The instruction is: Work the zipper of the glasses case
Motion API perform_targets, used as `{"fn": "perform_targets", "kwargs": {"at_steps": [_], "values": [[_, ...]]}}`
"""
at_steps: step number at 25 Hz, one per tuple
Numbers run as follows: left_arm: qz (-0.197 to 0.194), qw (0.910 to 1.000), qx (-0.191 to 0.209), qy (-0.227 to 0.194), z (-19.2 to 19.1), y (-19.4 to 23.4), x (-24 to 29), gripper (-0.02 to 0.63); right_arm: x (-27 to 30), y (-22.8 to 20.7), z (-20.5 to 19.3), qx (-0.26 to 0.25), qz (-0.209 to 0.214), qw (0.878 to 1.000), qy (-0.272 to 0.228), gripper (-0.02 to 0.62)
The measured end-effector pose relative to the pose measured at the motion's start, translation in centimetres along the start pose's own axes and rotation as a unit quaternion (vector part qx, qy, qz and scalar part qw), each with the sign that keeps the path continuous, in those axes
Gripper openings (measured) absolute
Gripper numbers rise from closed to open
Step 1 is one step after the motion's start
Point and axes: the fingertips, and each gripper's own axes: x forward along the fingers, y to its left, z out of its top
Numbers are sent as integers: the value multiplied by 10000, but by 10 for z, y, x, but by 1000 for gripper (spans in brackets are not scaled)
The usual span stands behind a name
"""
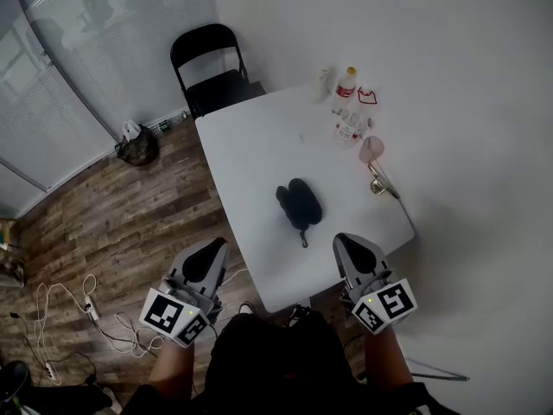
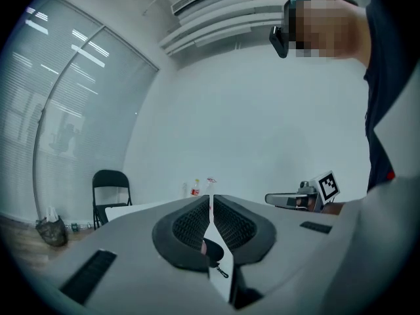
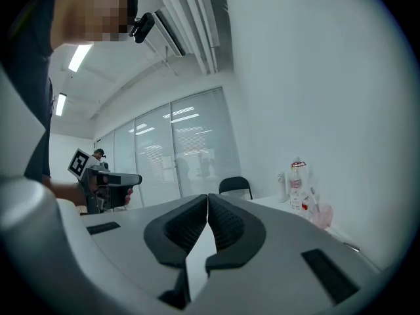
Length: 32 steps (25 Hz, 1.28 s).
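The case [image 1: 299, 202] is seen at the table's [image 1: 251, 154] centre, its pull toward 6 o'clock. The left gripper [image 1: 210, 249] at 7 and the right gripper [image 1: 349, 244] at 5 are closed on nothing. At 1, a thin stick is held in a pink cup [image 1: 371, 149].

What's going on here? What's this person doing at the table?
A person is at a white table with a tool in each hand. The left tool and right tool are both shut and empty, held at the table's near end. The black glasses case lies mid-table, untouched.
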Motion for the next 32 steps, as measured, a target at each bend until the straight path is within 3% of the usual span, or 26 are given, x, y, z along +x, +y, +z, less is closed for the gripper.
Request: {"fn": "perform_targets", "kwargs": {"at_steps": [6,18,21,26,32], "values": [[312,9993,-115,185,-20,-25,32,38,-8,-58,-37,283,52,9989,367,20],[64,9984,-140,539,-58,-3,46,38,50,-87,-111,152,-270,9912,1289,25],[20,9976,-210,658,-69,1,47,38,67,-97,-149,182,-347,9839,1745,149],[-115,9965,-323,759,-77,8,47,38,96,-118,-201,157,-589,9692,2385,172],[-733,9947,-426,587,-76,-1,45,38,131,-140,-247,-108,-743,9532,2930,199]]}}
